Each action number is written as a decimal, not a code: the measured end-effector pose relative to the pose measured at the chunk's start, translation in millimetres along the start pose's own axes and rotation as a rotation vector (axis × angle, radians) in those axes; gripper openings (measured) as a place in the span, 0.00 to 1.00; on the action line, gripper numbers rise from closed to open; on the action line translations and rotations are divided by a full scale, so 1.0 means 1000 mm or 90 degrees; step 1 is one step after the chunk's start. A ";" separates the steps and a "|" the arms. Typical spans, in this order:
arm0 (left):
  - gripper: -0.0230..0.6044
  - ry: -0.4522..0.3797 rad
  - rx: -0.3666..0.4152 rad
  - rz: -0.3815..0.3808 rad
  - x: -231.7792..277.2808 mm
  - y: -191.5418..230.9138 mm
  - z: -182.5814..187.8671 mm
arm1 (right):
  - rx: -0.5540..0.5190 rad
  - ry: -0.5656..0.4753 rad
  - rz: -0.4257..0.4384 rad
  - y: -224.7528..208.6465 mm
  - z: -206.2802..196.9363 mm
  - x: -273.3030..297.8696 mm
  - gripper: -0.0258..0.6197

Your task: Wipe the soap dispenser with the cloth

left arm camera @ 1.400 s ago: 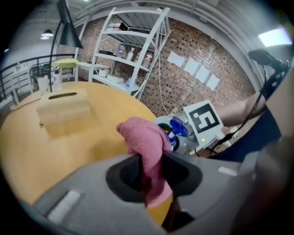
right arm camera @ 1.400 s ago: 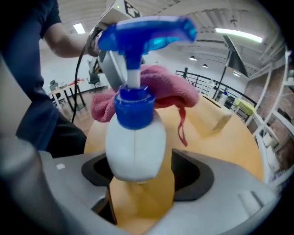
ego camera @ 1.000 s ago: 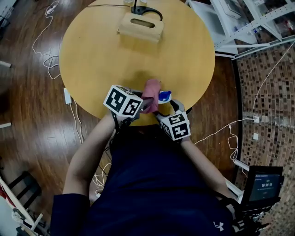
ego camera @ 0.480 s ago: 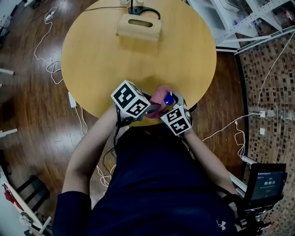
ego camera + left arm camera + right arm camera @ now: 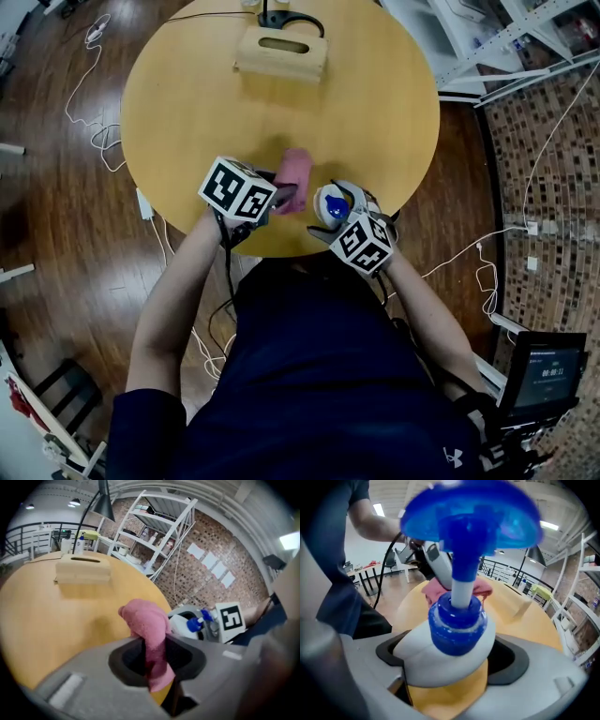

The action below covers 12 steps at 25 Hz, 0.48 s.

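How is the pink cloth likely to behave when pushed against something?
Probably floppy: the pink cloth folds over above the shut jaws of the left gripper. Likely light, as a small pinch holds the bunch up. Its fuzzy surface should resist slipping.

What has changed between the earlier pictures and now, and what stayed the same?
The left gripper, shut on the pink cloth, drew it leftward off the soap dispenser. The right gripper has just been opening its jaws around the soap dispenser; whether they grip it is unclear. The wooden box stayed put.
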State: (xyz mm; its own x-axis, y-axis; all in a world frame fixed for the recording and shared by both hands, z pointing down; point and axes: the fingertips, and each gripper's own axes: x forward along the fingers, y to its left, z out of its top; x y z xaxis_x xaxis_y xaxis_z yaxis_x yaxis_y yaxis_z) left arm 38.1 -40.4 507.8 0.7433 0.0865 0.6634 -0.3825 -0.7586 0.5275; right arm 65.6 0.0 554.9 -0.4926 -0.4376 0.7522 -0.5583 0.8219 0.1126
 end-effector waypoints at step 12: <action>0.18 0.013 0.039 -0.043 0.023 -0.023 0.006 | -0.131 0.019 0.115 0.006 -0.012 0.000 0.76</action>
State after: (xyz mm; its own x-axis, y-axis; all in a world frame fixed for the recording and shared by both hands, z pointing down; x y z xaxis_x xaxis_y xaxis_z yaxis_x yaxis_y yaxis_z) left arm 67.1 -25.2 507.3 0.7549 0.1511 0.6382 -0.2972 -0.7887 0.5382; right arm 70.5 9.4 563.4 -0.5506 -0.2694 0.7901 -0.3145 0.9437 0.1026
